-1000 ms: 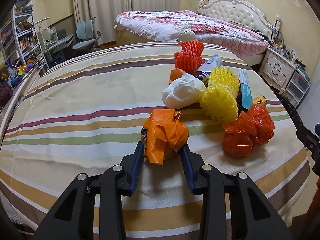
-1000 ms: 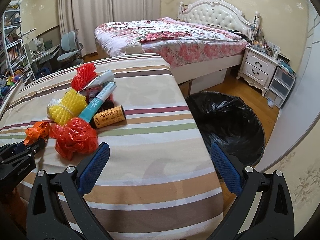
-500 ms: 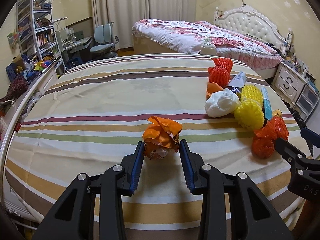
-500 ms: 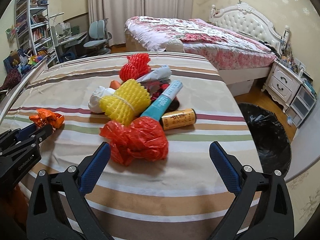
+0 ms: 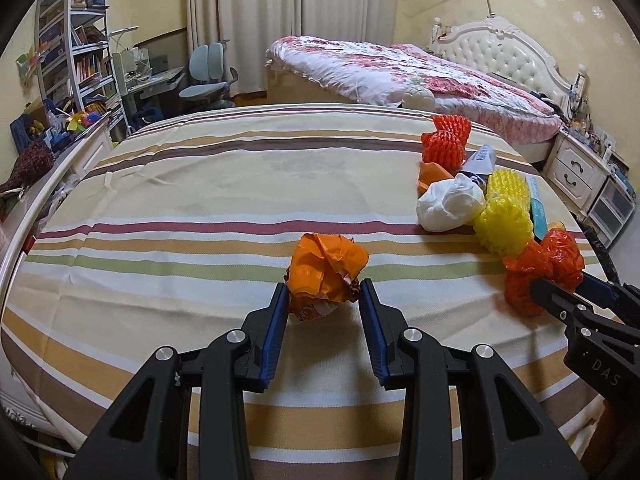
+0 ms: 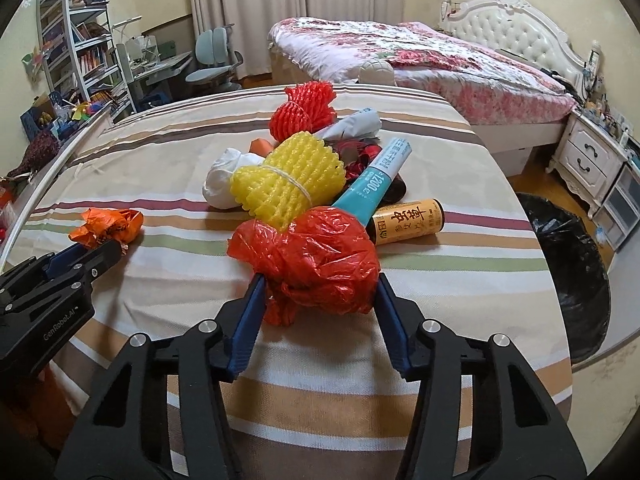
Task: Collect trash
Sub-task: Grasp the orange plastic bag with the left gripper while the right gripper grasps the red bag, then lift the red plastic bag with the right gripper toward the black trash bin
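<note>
Glossy crinkled plastic red bag (image 6: 316,256); matt woven striped cloth (image 6: 440,312); foam yellow net (image 6: 288,184)
</note>
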{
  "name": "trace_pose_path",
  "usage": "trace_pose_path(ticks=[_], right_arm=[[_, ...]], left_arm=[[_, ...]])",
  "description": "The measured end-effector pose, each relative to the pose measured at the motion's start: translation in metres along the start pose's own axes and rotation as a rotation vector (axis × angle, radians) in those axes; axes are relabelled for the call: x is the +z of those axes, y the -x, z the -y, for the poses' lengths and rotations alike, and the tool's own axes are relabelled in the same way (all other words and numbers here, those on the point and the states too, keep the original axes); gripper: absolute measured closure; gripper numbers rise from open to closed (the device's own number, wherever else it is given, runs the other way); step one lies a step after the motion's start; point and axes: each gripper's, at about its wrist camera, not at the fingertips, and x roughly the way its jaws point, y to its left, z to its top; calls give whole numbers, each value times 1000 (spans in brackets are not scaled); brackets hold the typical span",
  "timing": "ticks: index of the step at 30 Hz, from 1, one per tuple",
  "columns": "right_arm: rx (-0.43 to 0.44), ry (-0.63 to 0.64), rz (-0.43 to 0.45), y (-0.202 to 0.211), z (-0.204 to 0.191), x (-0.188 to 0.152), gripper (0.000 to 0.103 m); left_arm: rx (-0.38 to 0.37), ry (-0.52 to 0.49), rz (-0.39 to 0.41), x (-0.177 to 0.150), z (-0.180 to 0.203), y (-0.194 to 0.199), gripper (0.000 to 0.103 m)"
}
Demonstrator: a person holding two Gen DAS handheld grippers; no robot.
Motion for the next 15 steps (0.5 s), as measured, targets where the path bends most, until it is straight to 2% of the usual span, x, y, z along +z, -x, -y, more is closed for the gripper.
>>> trace_pose_path(ticks=[8, 15], right_arm=[[7, 0, 23, 11, 4, 0, 58], [-17, -18, 85, 31, 17, 5, 58]], left_arm=[[-6, -12, 8, 2, 8, 4, 67], [-24, -34, 39, 7, 18, 15, 69]])
